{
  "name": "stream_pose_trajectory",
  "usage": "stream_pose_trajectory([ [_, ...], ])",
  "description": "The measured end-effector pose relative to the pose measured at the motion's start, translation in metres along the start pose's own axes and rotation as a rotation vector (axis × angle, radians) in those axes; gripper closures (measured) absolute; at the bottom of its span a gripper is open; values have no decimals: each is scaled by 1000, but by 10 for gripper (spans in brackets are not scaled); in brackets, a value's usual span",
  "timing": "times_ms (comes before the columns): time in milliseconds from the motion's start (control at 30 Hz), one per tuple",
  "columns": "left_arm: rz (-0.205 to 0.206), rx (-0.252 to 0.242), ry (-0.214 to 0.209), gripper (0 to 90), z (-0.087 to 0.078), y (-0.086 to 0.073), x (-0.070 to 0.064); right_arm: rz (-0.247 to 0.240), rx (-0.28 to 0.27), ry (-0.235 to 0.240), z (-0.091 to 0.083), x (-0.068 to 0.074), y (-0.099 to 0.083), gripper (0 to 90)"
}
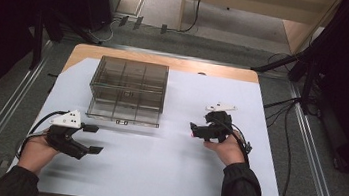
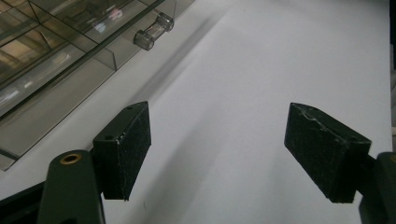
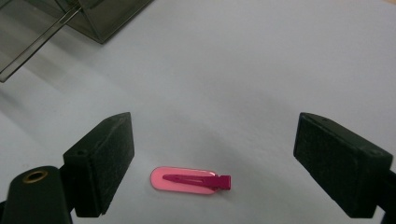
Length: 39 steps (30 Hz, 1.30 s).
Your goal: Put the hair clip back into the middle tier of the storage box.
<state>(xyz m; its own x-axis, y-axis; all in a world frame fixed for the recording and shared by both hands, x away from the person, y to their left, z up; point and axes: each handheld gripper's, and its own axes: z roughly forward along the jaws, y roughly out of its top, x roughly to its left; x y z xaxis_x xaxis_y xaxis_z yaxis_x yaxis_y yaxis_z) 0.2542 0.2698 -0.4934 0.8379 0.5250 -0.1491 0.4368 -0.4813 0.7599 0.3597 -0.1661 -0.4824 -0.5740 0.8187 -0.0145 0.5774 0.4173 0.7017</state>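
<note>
While both hands rest low over a white paper sheet (image 1: 154,166) covering the wooden table (image 1: 167,61), the high view shows a smoky transparent plastic organiser box (image 1: 128,90) with divided compartments at the far left centre of the sheet. The left gripper (image 1: 94,138), near and left, lies with its jaws spread wide and holding nothing. The right gripper (image 1: 194,129), to the right of the box and well apart from it, points left; a tiny pink spot, the small flat pink hair clip (image 1: 191,136), lies on the paper right at its tip.

In the left gripper view, the two black padded jaws stand far apart over bare paper, with the box's front wall and a small clear cylindrical drawer knob (image 2: 153,31) at upper left.

In the right gripper view, the right gripper (image 3: 212,158) is wide open and grips nothing. The clip (image 3: 190,180) lies flat on the paper between the jaws, nearer the left one. Its long axis runs across the gap from jaw to jaw, rounded end toward the left jaw, squared darker end toward the right.

This looks like the approach before picking up the clip. The next move probably calls for lowering the jaws and turning the wrist to close across the clip's narrow width.
</note>
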Motion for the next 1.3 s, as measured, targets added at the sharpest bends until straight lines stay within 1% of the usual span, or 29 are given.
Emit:
stream_pose_trajectory([
  [100, 1, -5, 4, 237, 1, 0, -1, 9, 2, 22, -2, -4, -1, 130],
  [133, 1, -5, 4, 237, 1, 0, -1, 9, 2, 22, -2, -4, -1, 130],
  [200, 2, -1, -1, 237, 0, 0, 0, 6, 0, 25, -4, -5, -2, 130],
  [233, -1, -4, 7, 237, 1, 0, 0, -6, -5, 26, -5, -5, -2, 128],
  [267, -1, -4, 7, 238, 1, 0, 0, -6, -5, 26, -5, -5, -2, 128],
  [300, -1, -1, 2, 237, 1, -1, 0, -9, -7, 40, -7, -5, -2, 132],
  [400, -1, -4, 6, 237, 1, -1, 0, -14, -4, 46, -7, -5, -2, 139],
  [533, -2, 1, 5, 237, -1, -2, 0, -13, -10, 50, -7, -4, 0, 187],
  [600, -6, -6, 5, 237, -1, -2, 0, -14, -13, 54, -8, -5, 0, 223],
  [633, -5, -7, 8, 237, -2, -3, 0, -14, -13, 61, -8, -5, 0, 252],
  [667, -6, -5, 11, 237, -2, -3, 0, -14, -9, 72, -9, -5, 0, 301],
  [733, -6, -4, 10, 237, -2, -3, 1, -24, -7, 100, -10, -6, 0, 398],
  [767, -7, -5, 10, 237, -2, -3, 0, -31, -6, 112, -11, -7, 0, 429],
  [867, -6, -5, 9, 237, -2, -3, 0, -33, -7, 116, -12, -7, 0, 451],
  [900, -7, -5, 9, 237, -2, -3, 0, -41, -14, 116, -13, -7, 0, 463],
  [933, -7, -4, 9, 238, -2, -3, 0, -37, -17, 117, -15, -7, 0, 471],
  [1000, -7, -4, 10, 237, -2, -3, 1, -29, -16, 124, -16, -8, 0, 473],
  [1133, -8, -5, 11, 237, -3, -3, 1, -31, -15, 131, -16, -9, 0, 475],
  [1267, -9, -3, 13, 237, -2, -3, 1, -19, 1, 140, -16, -9, -1, 480],
  [1300, -11, -1, 14, 237, -2, -4, 1, -21, 12, 154, -15, -9, -1, 480],
])
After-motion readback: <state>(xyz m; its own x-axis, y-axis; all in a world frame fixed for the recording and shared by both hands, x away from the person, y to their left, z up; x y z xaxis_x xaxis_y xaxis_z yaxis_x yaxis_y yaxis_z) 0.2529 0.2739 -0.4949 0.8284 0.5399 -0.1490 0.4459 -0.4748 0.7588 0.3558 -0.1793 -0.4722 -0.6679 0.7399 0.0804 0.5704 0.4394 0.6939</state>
